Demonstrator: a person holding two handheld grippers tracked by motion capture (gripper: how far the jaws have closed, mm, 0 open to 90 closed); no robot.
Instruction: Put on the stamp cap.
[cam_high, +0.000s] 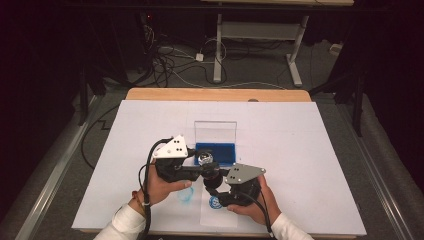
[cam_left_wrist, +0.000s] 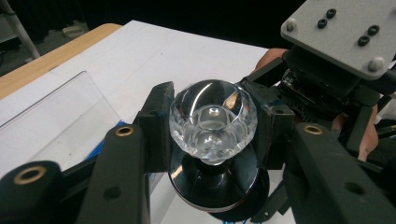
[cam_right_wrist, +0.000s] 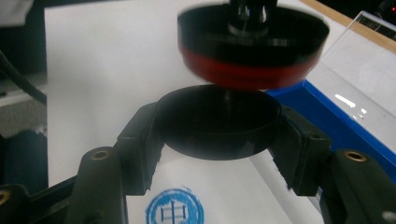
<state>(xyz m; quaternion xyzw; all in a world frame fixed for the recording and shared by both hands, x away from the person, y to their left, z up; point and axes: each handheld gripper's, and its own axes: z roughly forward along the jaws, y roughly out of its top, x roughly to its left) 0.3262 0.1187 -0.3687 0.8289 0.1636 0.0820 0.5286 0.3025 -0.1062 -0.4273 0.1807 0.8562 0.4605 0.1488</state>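
The left hand-held gripper (cam_left_wrist: 212, 121) clamps the stamp's crystal knob (cam_left_wrist: 212, 122); the right hand-held gripper (cam_right_wrist: 217, 128) grips the black cap (cam_right_wrist: 218, 125) just below the stamp's red base (cam_right_wrist: 252, 70). Keep both level, centre them over each other, and join them gently above the surface (cam_high: 300, 150).

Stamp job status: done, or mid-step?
Mid-step. Done: two blue prints on the paper, one at. In hand: left gripper holds the stamp by its crystal knob; right gripper grips the black cap just below the stamp's red face. Left, probably: join cap and stamp, then into the blue case.
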